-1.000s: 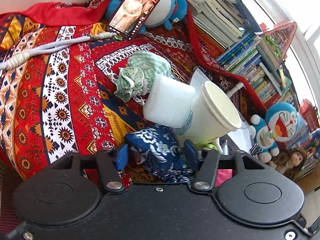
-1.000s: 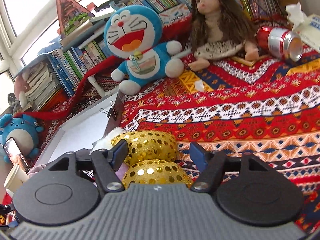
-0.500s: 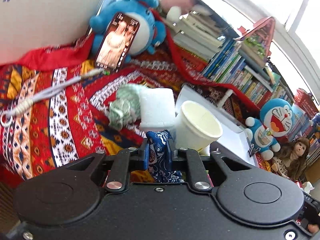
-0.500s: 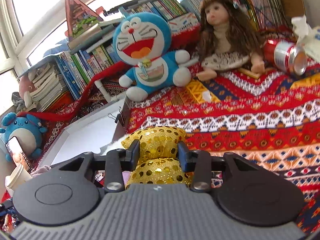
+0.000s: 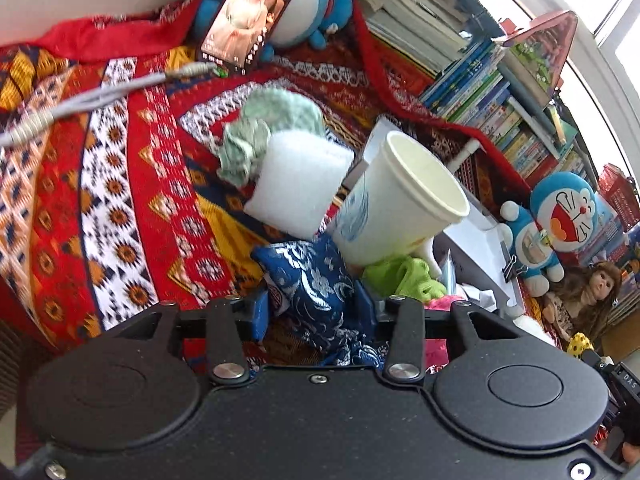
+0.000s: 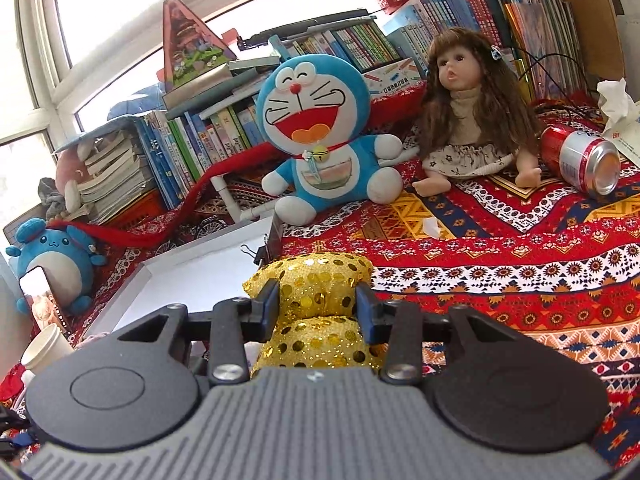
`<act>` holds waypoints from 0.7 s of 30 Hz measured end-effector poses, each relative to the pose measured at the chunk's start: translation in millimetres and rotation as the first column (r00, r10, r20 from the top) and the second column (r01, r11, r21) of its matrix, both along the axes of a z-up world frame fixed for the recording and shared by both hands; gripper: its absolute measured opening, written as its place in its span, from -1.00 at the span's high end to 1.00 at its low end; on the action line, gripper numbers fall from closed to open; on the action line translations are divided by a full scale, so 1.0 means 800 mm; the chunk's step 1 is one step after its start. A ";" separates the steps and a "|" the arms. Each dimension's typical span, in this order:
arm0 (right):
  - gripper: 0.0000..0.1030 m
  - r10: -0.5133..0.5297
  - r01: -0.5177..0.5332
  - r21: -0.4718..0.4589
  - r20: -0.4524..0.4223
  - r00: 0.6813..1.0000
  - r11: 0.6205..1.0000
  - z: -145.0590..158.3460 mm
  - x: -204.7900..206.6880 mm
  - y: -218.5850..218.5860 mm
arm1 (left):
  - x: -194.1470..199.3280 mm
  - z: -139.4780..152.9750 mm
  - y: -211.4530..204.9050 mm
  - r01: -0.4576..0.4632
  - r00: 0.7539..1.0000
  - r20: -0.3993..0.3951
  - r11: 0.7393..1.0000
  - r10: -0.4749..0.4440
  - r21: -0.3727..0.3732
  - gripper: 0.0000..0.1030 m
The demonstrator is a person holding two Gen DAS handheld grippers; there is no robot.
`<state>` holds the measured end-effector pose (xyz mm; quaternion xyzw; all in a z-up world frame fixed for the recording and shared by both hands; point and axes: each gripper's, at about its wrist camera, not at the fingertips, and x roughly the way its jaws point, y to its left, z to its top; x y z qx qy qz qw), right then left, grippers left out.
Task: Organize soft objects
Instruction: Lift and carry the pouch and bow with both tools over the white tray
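Note:
A blue brocade pouch with silver flowers sits between the pads of my left gripper. The jaws are opening, and both pads still touch the pouch's sides. The pouch lies low over the patterned cloth, just in front of a white foam block and a tipped paper cup. My right gripper is shut on a gold sequinned cushion, pinched at its waist and held above the cloth beside a white tray.
A green checked cloth and a bright green soft thing lie near the cup. A phone leans on a blue plush. A Doraemon plush, doll, can and book stacks line the back.
My left jaws squeezed the blue pouch tightly, then widened part of the way. My right jaws closed from wide onto the gold cushion, which now sits higher over the cloth.

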<state>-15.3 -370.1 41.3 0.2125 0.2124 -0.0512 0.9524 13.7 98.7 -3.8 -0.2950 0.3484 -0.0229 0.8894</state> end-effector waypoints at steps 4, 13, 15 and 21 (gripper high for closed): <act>0.14 0.020 -0.020 -0.018 0.010 1.000 1.000 0.006 -0.002 0.006 | -0.006 0.008 -0.006 0.017 1.000 0.019 0.999 -0.018 0.039 0.49; 0.14 0.096 -0.091 -0.073 0.060 0.994 0.993 0.033 0.001 0.031 | -0.030 0.073 0.003 0.008 0.986 0.164 0.996 -0.022 0.086 0.52; 0.14 0.114 -0.108 -0.084 0.064 0.991 0.991 0.037 0.005 0.037 | -0.029 0.088 0.008 -0.002 0.980 0.197 0.995 -0.018 0.097 0.52; 0.14 0.175 -0.171 -0.061 0.055 0.983 0.983 0.047 0.027 0.050 | -0.007 0.139 0.012 0.004 0.964 0.265 0.993 -0.035 0.119 0.52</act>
